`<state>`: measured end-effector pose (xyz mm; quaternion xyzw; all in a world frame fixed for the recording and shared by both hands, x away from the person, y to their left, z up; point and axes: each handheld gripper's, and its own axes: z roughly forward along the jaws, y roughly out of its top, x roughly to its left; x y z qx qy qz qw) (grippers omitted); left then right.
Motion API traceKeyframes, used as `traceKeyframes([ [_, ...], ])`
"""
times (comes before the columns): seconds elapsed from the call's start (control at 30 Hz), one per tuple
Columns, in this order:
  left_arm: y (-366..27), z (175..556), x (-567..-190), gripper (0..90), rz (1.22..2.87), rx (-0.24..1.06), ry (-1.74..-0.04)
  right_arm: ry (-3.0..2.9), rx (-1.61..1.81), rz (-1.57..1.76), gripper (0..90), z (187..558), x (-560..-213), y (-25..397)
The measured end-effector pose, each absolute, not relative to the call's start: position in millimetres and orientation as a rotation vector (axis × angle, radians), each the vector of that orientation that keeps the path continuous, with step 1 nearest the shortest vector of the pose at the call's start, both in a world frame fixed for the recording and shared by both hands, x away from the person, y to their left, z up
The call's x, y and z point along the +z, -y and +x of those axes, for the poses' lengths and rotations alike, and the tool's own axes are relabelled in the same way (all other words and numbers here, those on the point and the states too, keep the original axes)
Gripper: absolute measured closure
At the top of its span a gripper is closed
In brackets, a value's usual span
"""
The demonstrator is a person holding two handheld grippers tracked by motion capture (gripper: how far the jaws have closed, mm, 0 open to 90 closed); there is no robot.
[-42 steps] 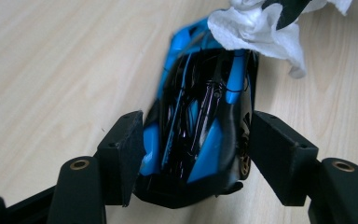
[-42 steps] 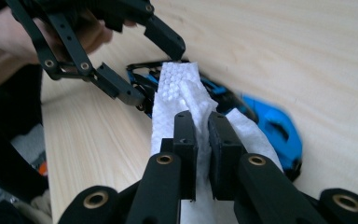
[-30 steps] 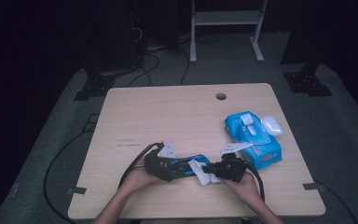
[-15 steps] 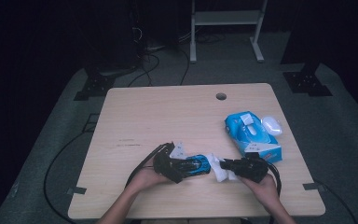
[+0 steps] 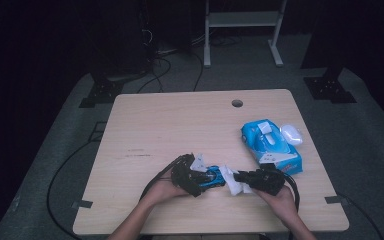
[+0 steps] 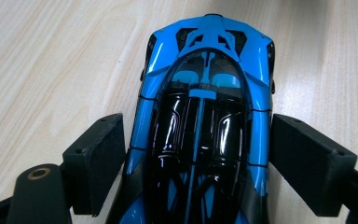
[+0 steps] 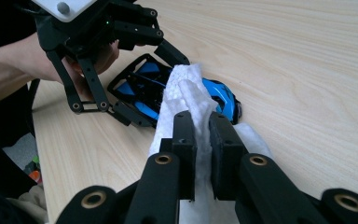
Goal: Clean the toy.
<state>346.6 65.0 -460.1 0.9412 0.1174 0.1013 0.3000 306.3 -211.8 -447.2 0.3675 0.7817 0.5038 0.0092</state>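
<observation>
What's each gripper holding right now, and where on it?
Left gripper clamps the blue toy car across its sides. Right gripper pinches the white wipe at a bunched fold.

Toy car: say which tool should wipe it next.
Right. The right tool already pinches the white wipe, draped against the blue toy car; the left tool clamps the car's sides, steadying it.

Both grippers are black, linkage-built tools. The right gripper (image 7: pixel 201 128) has flat rectangular jaws with brass-coloured rivets behind them. The left gripper (image 7: pixel 168 58) carries a white plate above its jaws, and black cables trail behind. Forearms are bare.
</observation>
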Motion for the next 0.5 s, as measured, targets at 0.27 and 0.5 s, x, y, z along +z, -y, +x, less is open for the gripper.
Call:
traceKeyframes([
  [0.27,-56.1,351.4,-462.7,18.7,2.522,0.238,-0.285,-2.448,1.534,1.155,81.2,307.2,-448.8,213.3],
  [0.5,-60.8,354.2,-463.5,18.9,2.526,0.17,-0.317,-2.449,1.527,1.151,81.0,306.4,-449.0,213.4],
])
